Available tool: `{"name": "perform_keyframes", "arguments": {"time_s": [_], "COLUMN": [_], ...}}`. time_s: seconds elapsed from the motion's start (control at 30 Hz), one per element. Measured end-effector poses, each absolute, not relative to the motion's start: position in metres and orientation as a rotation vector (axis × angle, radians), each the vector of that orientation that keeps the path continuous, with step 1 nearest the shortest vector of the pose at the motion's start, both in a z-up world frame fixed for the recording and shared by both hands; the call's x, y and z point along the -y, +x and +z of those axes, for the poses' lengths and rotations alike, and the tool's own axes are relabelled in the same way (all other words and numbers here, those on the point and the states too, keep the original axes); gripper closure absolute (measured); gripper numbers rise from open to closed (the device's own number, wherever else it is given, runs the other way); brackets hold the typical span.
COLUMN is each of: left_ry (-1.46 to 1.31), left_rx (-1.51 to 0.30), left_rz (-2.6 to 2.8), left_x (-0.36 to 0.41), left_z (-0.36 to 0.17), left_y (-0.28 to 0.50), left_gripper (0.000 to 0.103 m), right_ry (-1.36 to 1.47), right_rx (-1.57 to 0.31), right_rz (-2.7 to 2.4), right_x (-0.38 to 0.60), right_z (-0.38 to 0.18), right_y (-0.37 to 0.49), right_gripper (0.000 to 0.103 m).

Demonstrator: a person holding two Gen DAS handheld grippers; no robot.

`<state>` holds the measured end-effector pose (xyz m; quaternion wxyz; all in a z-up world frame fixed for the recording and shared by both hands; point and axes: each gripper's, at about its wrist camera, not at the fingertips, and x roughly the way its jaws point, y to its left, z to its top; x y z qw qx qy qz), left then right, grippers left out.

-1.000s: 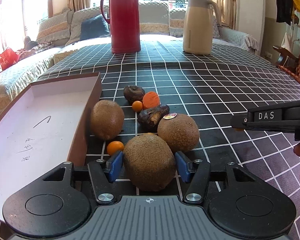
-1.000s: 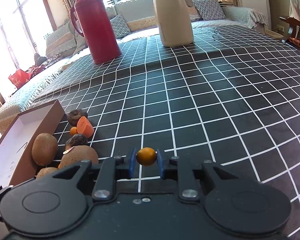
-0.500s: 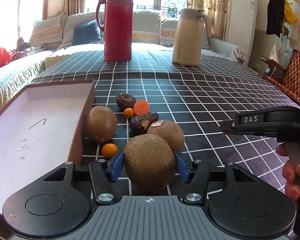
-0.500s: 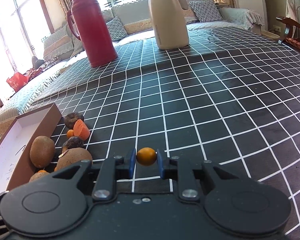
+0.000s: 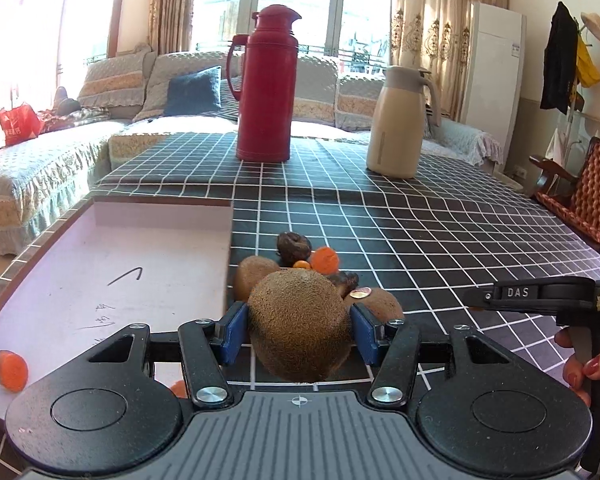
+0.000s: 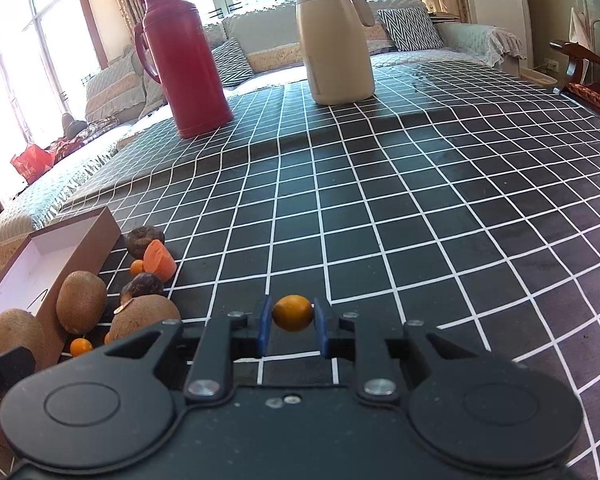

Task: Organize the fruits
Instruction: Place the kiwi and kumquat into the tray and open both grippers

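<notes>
My left gripper (image 5: 298, 330) is shut on a large brown kiwi (image 5: 298, 326), held above the tablecloth beside the open cardboard box (image 5: 100, 276). Behind it lie two more kiwis (image 5: 256, 278), two dark wrinkled fruits (image 5: 294, 244), a carrot piece (image 5: 325, 260) and a small kumquat (image 5: 301, 265). One carrot slice (image 5: 9, 370) lies inside the box. My right gripper (image 6: 292, 322) is shut on a small orange kumquat (image 6: 292, 313) above the cloth; the fruit pile (image 6: 140, 284) and the held kiwi (image 6: 14, 338) sit to its left. The right gripper's body (image 5: 540, 300) shows in the left wrist view.
A red thermos (image 5: 266, 84) and a cream jug (image 5: 398, 120) stand at the far end of the black checked tablecloth (image 6: 420, 220). A sofa with cushions lies beyond, a wooden chair (image 5: 580, 196) at the right. A hand (image 5: 580, 364) grips the right gripper's handle.
My left gripper has lifted the kiwi off the cloth and shifted toward the box, so the other fruits now sit behind it. The right gripper has stayed put with its kumquat.
</notes>
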<state>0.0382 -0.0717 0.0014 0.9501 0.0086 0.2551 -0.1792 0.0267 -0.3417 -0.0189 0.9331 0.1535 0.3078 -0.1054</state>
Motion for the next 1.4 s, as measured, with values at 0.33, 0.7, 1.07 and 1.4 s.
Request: {"name": "perform_keyframes", "arguments": {"time_s": [0.33, 0.7, 1.07, 1.4], "left_ry": [-0.028, -0.013, 0.032, 0.006], "left_rx": [-0.547, -0.687, -0.693, -0.581], "left_rz": [-0.219, -0.099, -0.061, -0.006], "left_x": [0.018, -0.021, -0.031, -0.043], "left_z": [-0.003, -0.031, -0.035, -0.017], "left_y": [0.061, 0.087, 0.082, 0.069], "left_gripper": [0.047, 0.047, 0.047, 0.045], "right_ry": [0.311, 0.292, 0.308, 0.282], "right_rx": [-0.587, -0.526, -0.473, -0.421], "right_rz": [-0.164, -0.105, -0.068, 0.071], "right_x": [0.325, 0.296, 0.278, 0.244], "right_z": [-0.01, -0.001, 0.005, 0.016], "right_y": [0.025, 0.027, 0.031, 0.031], "right_gripper": [0.082, 0.082, 0.082, 0.082]}}
